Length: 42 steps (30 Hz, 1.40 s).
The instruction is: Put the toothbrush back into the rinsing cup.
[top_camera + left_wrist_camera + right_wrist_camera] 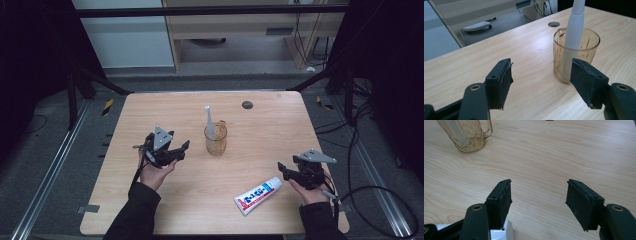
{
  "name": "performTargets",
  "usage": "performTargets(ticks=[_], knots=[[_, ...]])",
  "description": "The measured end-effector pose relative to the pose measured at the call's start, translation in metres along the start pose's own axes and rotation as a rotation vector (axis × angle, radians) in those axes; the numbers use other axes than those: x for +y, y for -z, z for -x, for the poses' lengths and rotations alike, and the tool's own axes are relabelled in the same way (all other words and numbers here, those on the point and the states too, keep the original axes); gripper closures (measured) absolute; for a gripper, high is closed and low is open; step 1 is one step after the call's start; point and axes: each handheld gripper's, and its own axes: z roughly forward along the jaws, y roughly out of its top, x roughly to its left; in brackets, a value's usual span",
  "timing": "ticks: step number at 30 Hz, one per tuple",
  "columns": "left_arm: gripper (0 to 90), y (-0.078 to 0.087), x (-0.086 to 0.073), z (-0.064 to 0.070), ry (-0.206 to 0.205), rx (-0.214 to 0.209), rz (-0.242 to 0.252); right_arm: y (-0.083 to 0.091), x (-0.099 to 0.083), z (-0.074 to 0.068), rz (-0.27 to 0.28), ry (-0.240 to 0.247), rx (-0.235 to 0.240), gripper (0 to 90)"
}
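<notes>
An amber glass mug [216, 139] stands mid-table with a white toothbrush [209, 122] leaning upright in it. In the left gripper view the mug [584, 50] and toothbrush handle [574, 37] sit just beyond the right jaw. My left gripper [185, 146] is open, a short way left of the mug, nothing between its jaws. A white toothpaste tube [258, 195] lies flat near the front right. My right gripper [281, 168] is open just right of the tube's cap end; the white tube [505, 232] peeks under its left jaw, and the mug [466, 135] is far off.
The wooden table [165, 210] has a round cable hole [247, 105] near its back edge. Beyond the table are a black frame bar [210, 11], a cabinet and cables on the floor [380, 195].
</notes>
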Motion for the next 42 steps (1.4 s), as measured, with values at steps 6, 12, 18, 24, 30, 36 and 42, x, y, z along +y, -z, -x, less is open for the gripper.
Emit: performTargets(ticks=[6,12,18,24,30,36,42], knots=[[33.1,0.019,-0.016,-0.006,0.017,0.003,-0.022,0.001,-0.001,-0.002,-0.012,0.010,0.011,41.1],[34.7,0.042,-0.041,-0.010,0.020,0.010,-0.058,0.006,-0.001,-0.004,-0.014,0.016,0.030,46.5],[37.6,0.059,-0.068,-0.017,0.064,0.025,-0.106,0.009,-0.003,-0.010,-0.036,0.025,0.064,54.0],[41.4,0.071,-0.085,-0.024,0.106,0.060,-0.146,0.014,-0.005,-0.014,-0.046,0.040,0.082,62.4],[43.2,0.073,-0.094,-0.027,0.107,0.067,-0.178,0.018,-0.011,-0.021,-0.079,0.056,0.131,70.7],[43.2,0.073,-0.100,-0.032,0.099,0.109,-0.199,0.020,-0.018,-0.032,-0.097,0.078,0.184,77.0],[43.3,0.070,-0.103,-0.035,0.105,0.118,-0.215,0.020,-0.022,-0.041,-0.113,0.090,0.242,82.1]])
